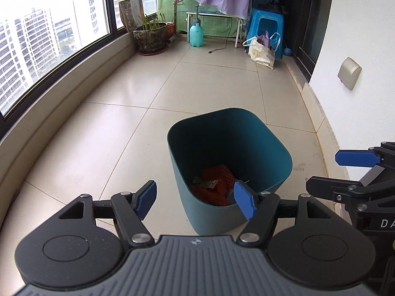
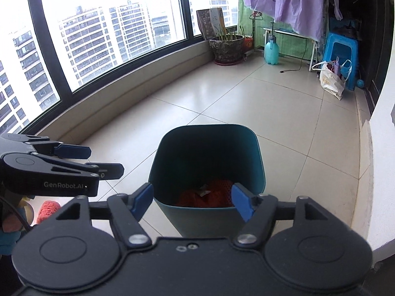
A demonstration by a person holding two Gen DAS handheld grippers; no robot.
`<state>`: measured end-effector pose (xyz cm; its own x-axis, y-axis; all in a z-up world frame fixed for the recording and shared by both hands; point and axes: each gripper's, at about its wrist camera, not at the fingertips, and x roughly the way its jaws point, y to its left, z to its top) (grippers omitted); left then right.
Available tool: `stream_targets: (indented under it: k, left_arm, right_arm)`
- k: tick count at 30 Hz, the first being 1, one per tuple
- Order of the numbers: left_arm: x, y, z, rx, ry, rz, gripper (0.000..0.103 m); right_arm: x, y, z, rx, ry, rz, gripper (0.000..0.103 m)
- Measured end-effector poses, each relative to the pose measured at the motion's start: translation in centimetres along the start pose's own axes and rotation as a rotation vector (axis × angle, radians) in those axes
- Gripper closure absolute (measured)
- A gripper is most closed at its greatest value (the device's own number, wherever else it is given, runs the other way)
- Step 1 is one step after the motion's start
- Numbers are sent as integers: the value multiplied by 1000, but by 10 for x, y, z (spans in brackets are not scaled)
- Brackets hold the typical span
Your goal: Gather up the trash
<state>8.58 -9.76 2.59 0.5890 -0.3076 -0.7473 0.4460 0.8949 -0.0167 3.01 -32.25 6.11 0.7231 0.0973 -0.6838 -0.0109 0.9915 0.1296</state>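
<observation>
Trash [image 1: 214,188] lies at the bottom of the teal bin [image 1: 249,133], which stands upright on the tiled floor [image 1: 128,123] of a glazed balcony: an orange mesh piece with a small crumpled wrapper on top.

Left to right, left wrist view. The window [image 1: 49,37] curves along the left edge; a plant pot [image 1: 150,37] and a spray bottle [image 1: 196,34] stand at the far end, well apart from the bin. The left gripper [image 1: 196,201] hangs above the bin's near rim, jaws spread wide, nothing between the blue pads [image 1: 148,198]. At the right edge the right gripper [image 1: 345,170] shows side-on, beside the left one.

Left to right, right wrist view. The left gripper [image 2: 81,159] enters from the left, with part of a hand [image 2: 9,224] below it and a red fuzzy object [image 2: 48,211] on the floor, too cut off to identify. The right gripper [image 2: 191,201] sits over the bin [image 2: 237,153], jaws parted and empty, with the trash [image 2: 206,194] seen between the pads [image 2: 240,202]. A shopping bag [image 2: 330,79] leans by a blue stool [image 2: 340,56] at far right.

Step in hand, as judged: a deposit looks complete, since both tools are empty above a bin that already holds the trash. The open floor shows no loose litter. The next move calls for searching the floor for a further piece, perhaps the red object, lowering an open tool around it, closing, and carrying it to the bin.
</observation>
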Motion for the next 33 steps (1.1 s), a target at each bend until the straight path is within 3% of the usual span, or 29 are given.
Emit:
stream_targets:
  k: [6, 11, 18, 20, 26, 33]
  left_arm:
    - [-11, 12, -16, -54, -19, 15, 34]
    - [-9, 11, -20, -47, -28, 7, 34]
    - [-12, 10, -27, -38, -62, -15, 34]
    - [-13, 11, -28, -41, -76, -20, 26]
    - [-18, 14, -30, -63, -114, -24, 21]
    - [-25, 18, -33, -74, -154, -24, 21]
  right_arm:
    - [-9, 3, -5, 7, -80, 16, 10]
    - [-10, 5, -11, 24, -96, -10, 0]
    - [-13, 8, -18, 31, -125, -18, 0]
    - [-13, 10, -21, 34, -132, -31, 0]
    - [-12, 18, -24, 5, -150, -26, 0]
    - [-12, 0, -27, 134, -181, 6, 0]
